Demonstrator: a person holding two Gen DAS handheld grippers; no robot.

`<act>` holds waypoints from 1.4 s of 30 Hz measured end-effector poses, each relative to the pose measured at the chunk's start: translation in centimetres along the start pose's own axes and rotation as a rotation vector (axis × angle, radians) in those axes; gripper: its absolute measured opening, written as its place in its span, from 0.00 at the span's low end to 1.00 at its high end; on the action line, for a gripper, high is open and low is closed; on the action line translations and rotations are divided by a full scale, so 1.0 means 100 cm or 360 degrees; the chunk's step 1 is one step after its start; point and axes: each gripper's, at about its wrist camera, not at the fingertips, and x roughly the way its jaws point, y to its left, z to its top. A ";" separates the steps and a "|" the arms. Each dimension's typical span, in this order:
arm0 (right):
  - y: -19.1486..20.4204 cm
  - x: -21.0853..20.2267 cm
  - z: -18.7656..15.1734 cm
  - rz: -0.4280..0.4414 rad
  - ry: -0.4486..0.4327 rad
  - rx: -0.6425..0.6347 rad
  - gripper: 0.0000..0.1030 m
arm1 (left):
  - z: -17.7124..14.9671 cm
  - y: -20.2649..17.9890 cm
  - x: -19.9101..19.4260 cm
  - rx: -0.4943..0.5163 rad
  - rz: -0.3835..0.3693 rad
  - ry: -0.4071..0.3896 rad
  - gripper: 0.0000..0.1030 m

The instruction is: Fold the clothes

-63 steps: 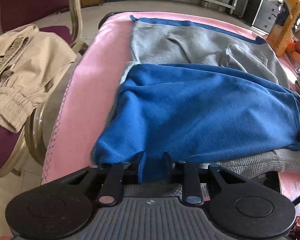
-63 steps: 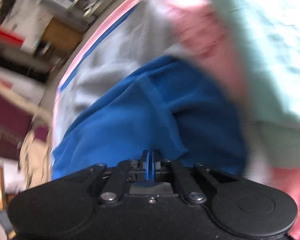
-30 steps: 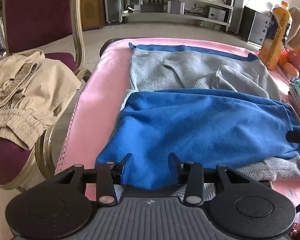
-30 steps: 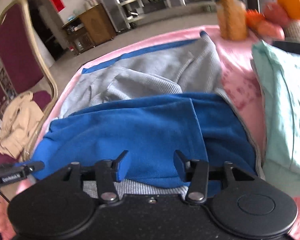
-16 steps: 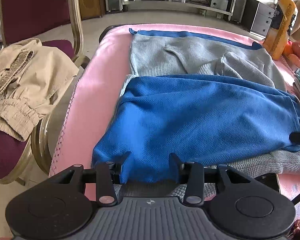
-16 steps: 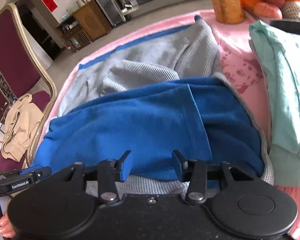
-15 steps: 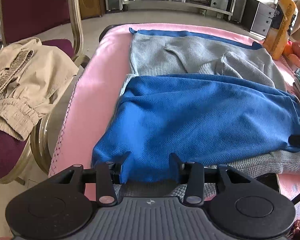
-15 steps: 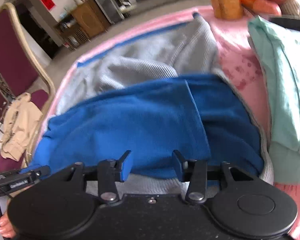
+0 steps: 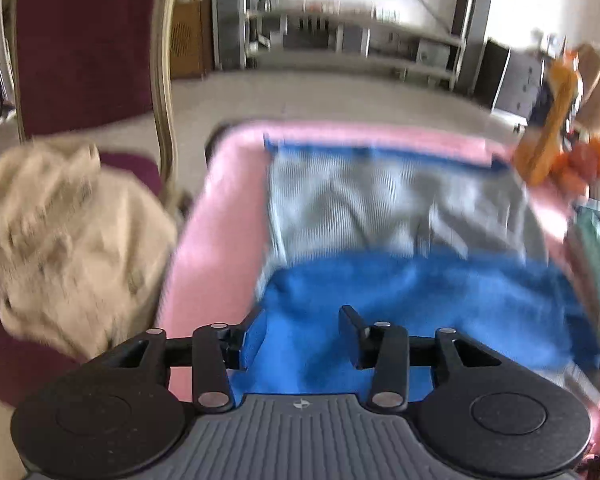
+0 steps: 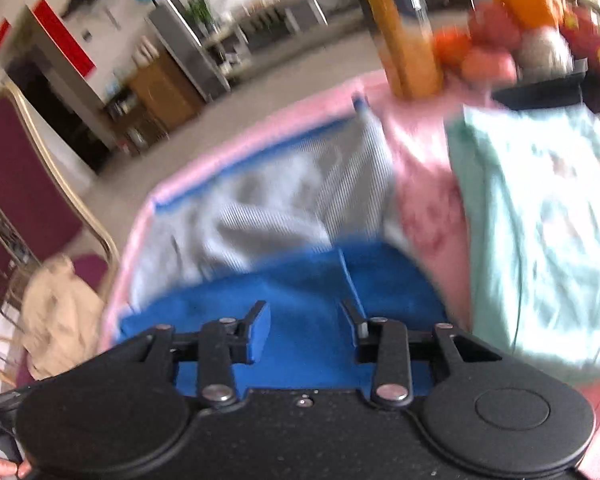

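Both grippers (image 9: 302, 332) (image 10: 306, 326) tilted down — empty

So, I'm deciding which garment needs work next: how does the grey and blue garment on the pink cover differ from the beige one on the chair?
The grey and blue garment lies spread flat on the pink cover, its near part folded over blue side up; the beige garment sits bunched in a heap on the maroon chair. The first is two-toned, the second plain. Neither is held by a gripper.

Blue-and-grey garment (image 9: 400, 240) is lying flat on the pink-covered counter (image 9: 216, 208), near edge folded back showing blue lining over grey knit; blue hem is running along the far edge.
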 end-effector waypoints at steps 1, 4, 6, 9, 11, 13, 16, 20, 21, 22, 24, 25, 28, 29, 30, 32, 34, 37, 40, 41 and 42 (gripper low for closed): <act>0.004 -0.006 0.011 0.0013 -0.0035 -0.0015 0.41 | 0.013 0.002 0.000 -0.0010 -0.0008 -0.0018 0.45; 0.015 -0.015 0.043 0.0007 -0.0141 -0.0035 0.59 | 0.049 0.007 0.014 -0.0051 -0.0011 -0.0046 0.50; 0.020 -0.010 0.063 -0.0031 -0.0204 -0.0050 0.63 | 0.069 0.012 0.034 -0.0084 0.0001 -0.0048 0.49; 0.022 0.010 0.091 -0.0091 -0.0257 -0.0050 0.63 | 0.094 0.022 0.077 -0.0189 0.0013 0.0021 0.44; 0.018 0.029 0.107 -0.0131 -0.0279 -0.0031 0.50 | 0.108 0.026 0.107 -0.0251 0.0012 0.0060 0.43; 0.014 0.053 0.122 -0.0197 -0.0299 -0.0035 0.39 | 0.121 0.030 0.133 -0.0284 0.0026 0.0089 0.44; 0.003 0.099 0.143 -0.0286 -0.0274 -0.0047 0.37 | 0.136 0.032 0.173 -0.0305 0.0038 0.0134 0.45; -0.019 0.162 0.166 -0.0353 -0.0174 -0.0006 0.37 | 0.150 0.036 0.219 -0.0348 0.0002 0.0184 0.46; -0.023 0.172 0.169 -0.0349 -0.0162 0.0015 0.37 | 0.154 0.038 0.228 -0.0366 -0.0018 0.0194 0.47; -0.026 0.180 0.171 -0.0343 -0.0157 0.0026 0.37 | 0.156 0.040 0.238 -0.0383 -0.0039 0.0209 0.47; -0.029 0.195 0.174 -0.0343 -0.0152 0.0010 0.38 | 0.162 0.043 0.256 -0.0415 -0.0075 0.0239 0.47; -0.029 0.201 0.175 -0.0349 -0.0149 -0.0009 0.38 | 0.165 0.043 0.264 -0.0424 -0.0078 0.0251 0.47; -0.030 0.215 0.175 -0.0385 -0.0148 -0.0091 0.38 | 0.171 0.040 0.282 -0.0417 -0.0099 0.0259 0.47; -0.030 0.217 0.174 -0.0399 -0.0154 -0.0114 0.38 | 0.173 0.038 0.286 -0.0409 -0.0103 0.0263 0.46; -0.030 0.220 0.173 -0.0413 -0.0161 -0.0137 0.36 | 0.173 0.036 0.291 -0.0399 -0.0103 0.0268 0.46; -0.033 0.225 0.175 -0.0440 -0.0181 -0.0151 0.34 | 0.175 0.033 0.299 -0.0383 -0.0098 0.0281 0.46; -0.036 0.230 0.177 -0.0451 -0.0178 -0.0139 0.34 | 0.175 0.030 0.303 -0.0372 -0.0111 0.0278 0.46; -0.038 0.242 0.182 -0.0484 -0.0163 -0.0134 0.35 | 0.179 0.025 0.307 -0.0341 -0.0121 0.0247 0.43; -0.036 0.258 0.186 -0.0515 -0.0107 -0.0153 0.35 | 0.183 0.020 0.311 -0.0297 -0.0098 0.0232 0.35; -0.036 0.263 0.187 -0.0518 -0.0088 -0.0146 0.35 | 0.184 0.018 0.312 -0.0277 -0.0087 0.0225 0.30; -0.038 0.267 0.189 -0.0518 -0.0073 -0.0134 0.35 | 0.185 0.017 0.313 -0.0254 -0.0073 0.0221 0.26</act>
